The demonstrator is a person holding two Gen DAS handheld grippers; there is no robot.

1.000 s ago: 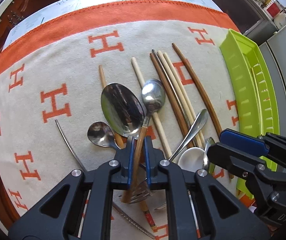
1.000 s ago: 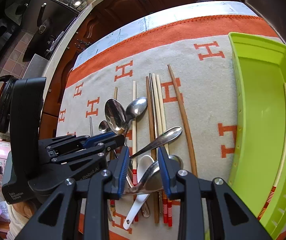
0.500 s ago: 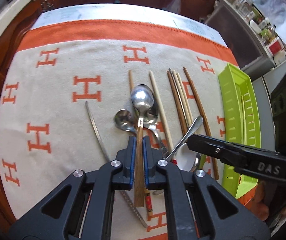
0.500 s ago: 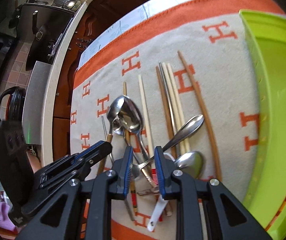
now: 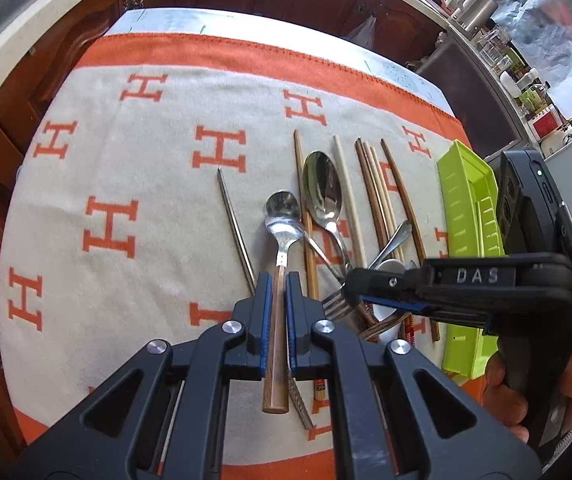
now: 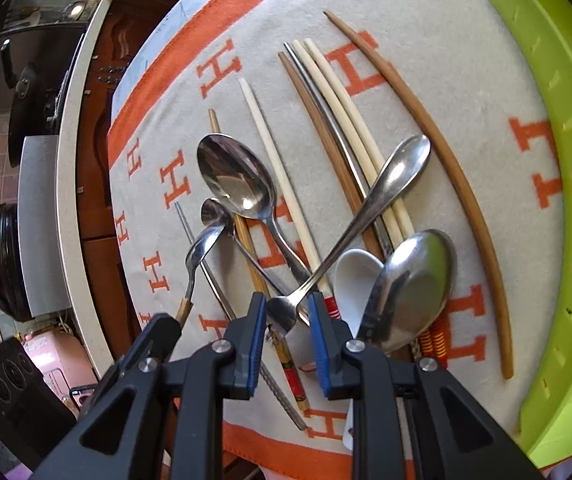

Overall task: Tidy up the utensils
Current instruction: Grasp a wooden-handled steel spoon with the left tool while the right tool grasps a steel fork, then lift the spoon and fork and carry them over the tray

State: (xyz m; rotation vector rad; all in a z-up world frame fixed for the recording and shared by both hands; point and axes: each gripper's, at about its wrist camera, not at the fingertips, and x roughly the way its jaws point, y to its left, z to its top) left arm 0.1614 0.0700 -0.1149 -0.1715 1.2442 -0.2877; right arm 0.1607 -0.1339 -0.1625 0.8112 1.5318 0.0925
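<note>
Pinching the wooden handle of a small spoon (image 5: 282,216), the left gripper (image 5: 278,292) holds it above the orange-bordered cloth (image 5: 134,152). The right gripper (image 6: 286,312) has its fingers spread around a fork (image 6: 365,208) resting atop the utensil pile. A lime-green tray (image 6: 565,160) sits along the cloth's right edge, beside the chopsticks (image 6: 345,120).

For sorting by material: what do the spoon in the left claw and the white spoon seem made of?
Held spoon: shiny, mirror-like bowl, likely steel; brown grained handle, apparently wood. White spoon: opaque glossy white, ceramic or plastic; cannot tell which.
</note>
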